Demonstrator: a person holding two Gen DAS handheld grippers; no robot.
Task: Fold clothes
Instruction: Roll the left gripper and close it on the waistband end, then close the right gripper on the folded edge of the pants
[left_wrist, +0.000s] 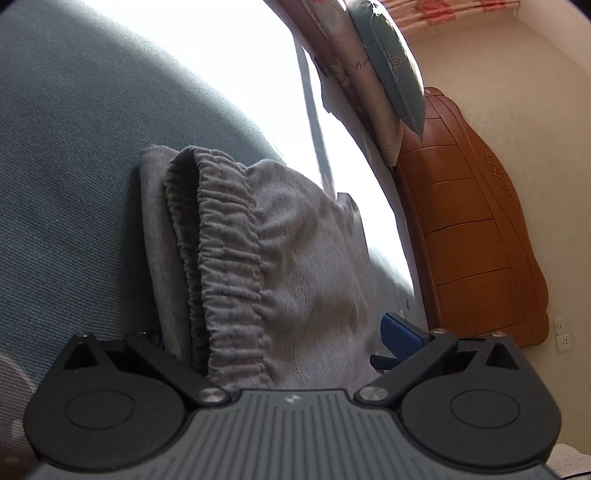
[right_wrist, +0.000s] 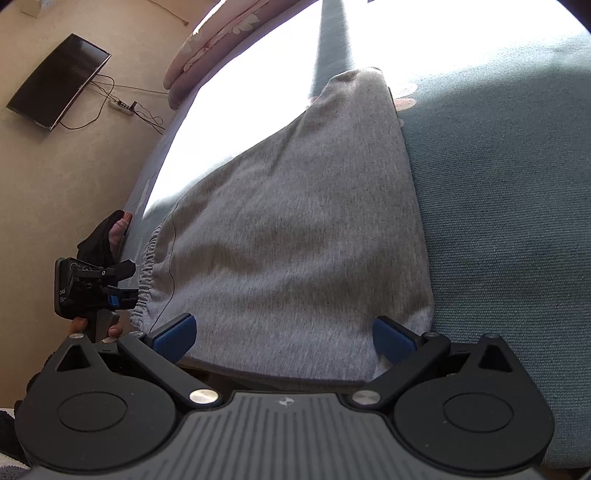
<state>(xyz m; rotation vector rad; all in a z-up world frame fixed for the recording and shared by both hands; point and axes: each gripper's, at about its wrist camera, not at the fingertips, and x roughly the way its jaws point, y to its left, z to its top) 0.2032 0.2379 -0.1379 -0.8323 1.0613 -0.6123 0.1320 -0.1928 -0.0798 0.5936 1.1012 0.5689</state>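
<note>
Folded grey pants (left_wrist: 295, 266) lie on a blue-grey bed sheet (left_wrist: 74, 166), with the gathered elastic waistband (left_wrist: 229, 258) facing my left gripper (left_wrist: 277, 332). That gripper is open wide. Its right blue pad (left_wrist: 399, 332) shows beside the cloth and its left pad is hidden behind it. In the right wrist view, the pants (right_wrist: 314, 221) stretch away from my right gripper (right_wrist: 284, 332). It is open too, with both blue pads (right_wrist: 177, 332) spread at the pants' near edge. The left gripper (right_wrist: 122, 291) shows at the waistband (right_wrist: 147, 273), held by a gloved hand (right_wrist: 96, 236).
A glaring sunlit patch (left_wrist: 221, 74) covers the far part of the bed. A wooden headboard (left_wrist: 472, 240) and patterned pillows (left_wrist: 391, 62) stand at the right. A dark screen (right_wrist: 55, 81) and a power strip with cables (right_wrist: 122, 105) lie off the bed's left side.
</note>
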